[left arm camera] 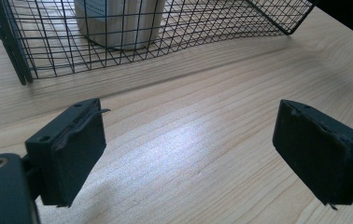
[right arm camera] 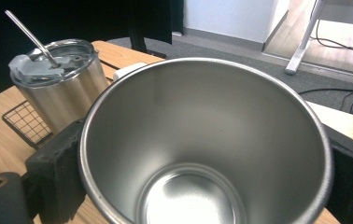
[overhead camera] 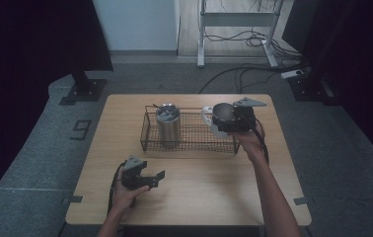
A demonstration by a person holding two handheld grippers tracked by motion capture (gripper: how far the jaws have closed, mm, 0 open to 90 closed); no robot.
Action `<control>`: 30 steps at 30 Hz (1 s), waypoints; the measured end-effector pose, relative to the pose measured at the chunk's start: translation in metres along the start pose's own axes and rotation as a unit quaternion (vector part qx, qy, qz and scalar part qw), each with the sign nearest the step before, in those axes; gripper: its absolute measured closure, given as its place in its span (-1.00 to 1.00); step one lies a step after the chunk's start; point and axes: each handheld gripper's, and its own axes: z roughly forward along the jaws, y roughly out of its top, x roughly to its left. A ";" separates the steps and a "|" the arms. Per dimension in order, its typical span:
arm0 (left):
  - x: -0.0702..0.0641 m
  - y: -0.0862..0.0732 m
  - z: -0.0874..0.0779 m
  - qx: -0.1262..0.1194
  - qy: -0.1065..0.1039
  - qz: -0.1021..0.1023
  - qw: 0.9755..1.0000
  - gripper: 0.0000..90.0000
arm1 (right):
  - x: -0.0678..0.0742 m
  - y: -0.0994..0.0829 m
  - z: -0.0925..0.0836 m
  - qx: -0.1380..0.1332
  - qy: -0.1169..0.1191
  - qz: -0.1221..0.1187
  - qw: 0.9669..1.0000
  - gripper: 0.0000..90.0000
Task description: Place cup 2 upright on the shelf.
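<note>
A black wire basket (overhead camera: 190,148) sits at the middle of the wooden table (overhead camera: 204,190). A steel tumbler (overhead camera: 167,124) with a clear lid and a metal straw stands upright in its left end. My right gripper (overhead camera: 223,121) is shut on a white-handled steel mug (overhead camera: 221,111), held above the basket's right end. In the right gripper view the mug (right arm camera: 202,140) is empty, its mouth facing the camera between the jaws of the right gripper (right arm camera: 202,184), with the tumbler (right arm camera: 60,88) behind and to the left. My left gripper (overhead camera: 158,179) rests open near the table's front left, nothing between its jaws.
In the left gripper view the left gripper (left arm camera: 188,158) faces bare wood, with the basket (left arm camera: 165,44) and the tumbler's base (left arm camera: 118,25) just beyond. Past the table lie floor cables (overhead camera: 243,74), a white desk frame (overhead camera: 202,34) and dark stands on both sides.
</note>
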 end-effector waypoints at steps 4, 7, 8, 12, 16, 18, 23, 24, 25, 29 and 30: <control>0.000 0.000 -0.001 0.000 -0.001 0.000 1.000 -0.77 | -0.003 0.000 0.004 0.004 -0.004 0.004 1.000 -0.86; 0.001 0.000 -0.001 -0.001 0.000 -0.001 1.000 -0.77 | -0.005 -0.001 0.008 0.006 -0.003 0.004 1.000 -0.86; 0.001 0.000 -0.001 -0.001 0.000 -0.002 1.000 -0.77 | -0.006 -0.002 0.009 0.007 -0.003 0.004 1.000 -0.86; 0.001 0.000 -0.002 -0.001 -0.001 -0.002 1.000 -0.77 | -0.007 -0.003 0.015 0.012 -0.006 0.004 1.000 -0.86; 0.001 0.000 -0.002 0.000 -0.001 -0.002 1.000 -0.77 | -0.008 -0.006 0.021 0.014 -0.004 0.004 1.000 -0.86; 0.001 -0.001 -0.001 0.000 -0.001 -0.003 1.000 -0.77 | -0.008 -0.007 0.024 0.016 -0.003 0.005 1.000 -0.86; 0.000 -0.002 0.002 0.007 -0.003 0.000 1.000 -0.77 | -0.007 -0.012 0.033 0.028 -0.001 0.004 1.000 -0.86; 0.000 -0.002 0.002 0.007 -0.003 0.000 1.000 -0.77 | -0.007 -0.013 0.035 0.031 -0.001 0.005 1.000 -0.86; 0.000 -0.002 0.002 0.007 -0.003 0.000 1.000 -0.77 | -0.007 -0.014 0.037 0.032 0.000 0.005 0.999 -0.86; 0.001 -0.002 0.002 0.008 -0.003 0.000 1.000 -0.77 | -0.008 -0.017 0.043 0.038 0.000 0.008 0.999 -0.86; 0.001 -0.002 0.002 0.008 -0.002 -0.001 1.000 -0.77 | -0.008 -0.018 0.044 0.040 0.001 0.008 0.999 -0.86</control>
